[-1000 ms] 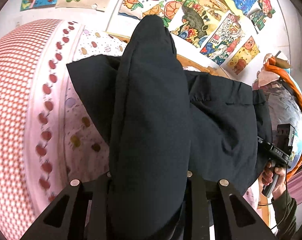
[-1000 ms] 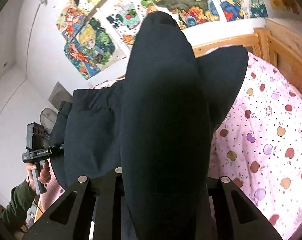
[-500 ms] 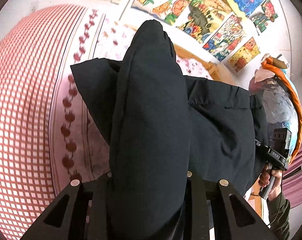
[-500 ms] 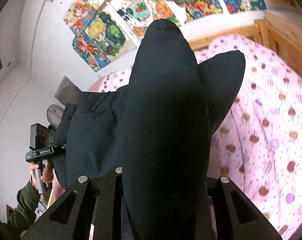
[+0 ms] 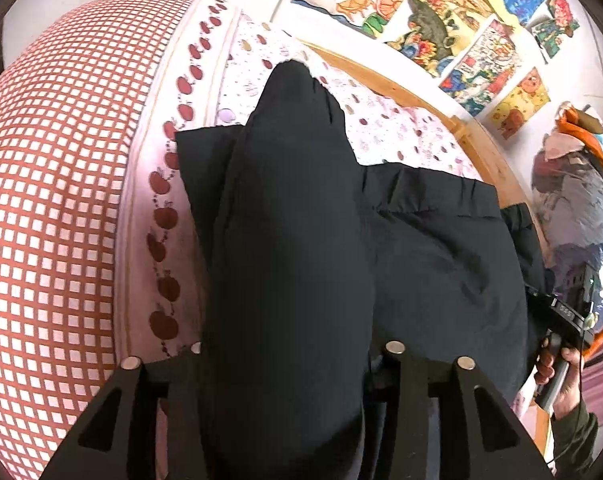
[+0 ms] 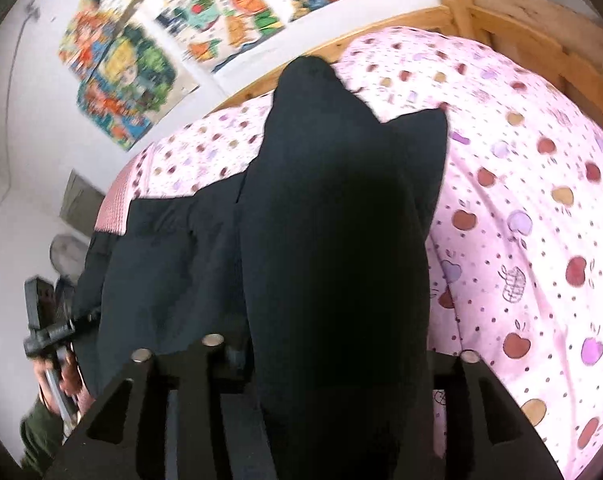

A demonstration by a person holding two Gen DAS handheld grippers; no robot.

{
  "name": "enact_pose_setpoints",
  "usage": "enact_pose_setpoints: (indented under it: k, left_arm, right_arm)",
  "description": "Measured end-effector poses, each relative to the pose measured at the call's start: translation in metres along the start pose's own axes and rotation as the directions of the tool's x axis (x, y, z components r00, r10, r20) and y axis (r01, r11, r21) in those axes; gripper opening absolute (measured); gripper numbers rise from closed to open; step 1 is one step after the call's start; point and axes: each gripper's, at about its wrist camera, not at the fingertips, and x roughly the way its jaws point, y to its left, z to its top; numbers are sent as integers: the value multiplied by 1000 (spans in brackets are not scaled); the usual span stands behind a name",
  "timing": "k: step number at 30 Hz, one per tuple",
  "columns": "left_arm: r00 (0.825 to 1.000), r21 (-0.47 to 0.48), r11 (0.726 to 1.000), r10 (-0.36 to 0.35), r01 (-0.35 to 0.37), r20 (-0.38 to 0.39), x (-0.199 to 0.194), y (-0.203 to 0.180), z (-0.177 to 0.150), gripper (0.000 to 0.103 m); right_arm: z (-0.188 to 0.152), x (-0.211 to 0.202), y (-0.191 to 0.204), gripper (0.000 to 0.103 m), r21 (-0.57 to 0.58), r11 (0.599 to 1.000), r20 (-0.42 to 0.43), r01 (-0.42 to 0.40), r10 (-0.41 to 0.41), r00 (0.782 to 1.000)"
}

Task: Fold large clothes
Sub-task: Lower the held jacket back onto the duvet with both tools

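A large black garment (image 5: 433, 256) hangs stretched between my two grippers just above the pink apple-print bed sheet (image 5: 385, 128). In the left wrist view a thick fold of it covers the fingers of my left gripper (image 5: 295, 184); the jaws are opening and a gap shows beside the cloth. My right gripper (image 6: 333, 184) has the other end of the black garment (image 6: 161, 264) bunched between its jaws, which are also opening, and the cloth hides the fingertips. Each wrist view shows the other gripper held in a hand at the garment's far edge.
A red-and-white checked cover (image 5: 53, 200) lies at the sheet's left. A wooden bed frame (image 6: 541, 40) borders the mattress under a wall of colourful posters (image 5: 461, 20). A grey and orange bundle (image 5: 577, 200) stands beyond the bed's end. A green sleeve (image 5: 573, 436) shows at the right.
Both grippers have sunk toward the bed and tipped further down. Their finger bases now stand wider apart around the cloth than in the earlier frames.
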Motion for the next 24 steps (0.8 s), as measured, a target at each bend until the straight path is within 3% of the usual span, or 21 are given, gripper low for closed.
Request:
enact_pose_setpoints:
  k: [3,8,11,14,20,23,24]
  left_arm:
    - [999,-5,1000,29,-29,17,2,1,0,56]
    - [997,-49,998,41,-38,60,-6,2,-5,82]
    - [986,-65,994,98,-89,137,-19,0,-10,91]
    - [966,-54,989,144,-135,216,-33,-9,-16,95]
    - [936,-40,982,186,-183,299,-50,-29,-26,99]
    - [931,-50,983,184,-177,317,-56,-32,-29,100]
    - [930,-50,983,182,-175,319,-57,-33,-29,100]
  right_arm:
    - [-4,0,-6,71,52,998,26,24,-26,999]
    - [-10,-7,2,77,6,995,69,104,-104,992]
    - [-13,-14,12,78,-42,987,94,153,-148,984]
    - [-14,-23,20,79,-85,976,129,200,-188,974]
    - [-7,-36,38,82,-195,928,169,318,-288,943]
    - [-1,-41,48,102,-279,872,165,402,-369,915]
    - [0,-43,52,102,-304,852,174,427,-390,904]
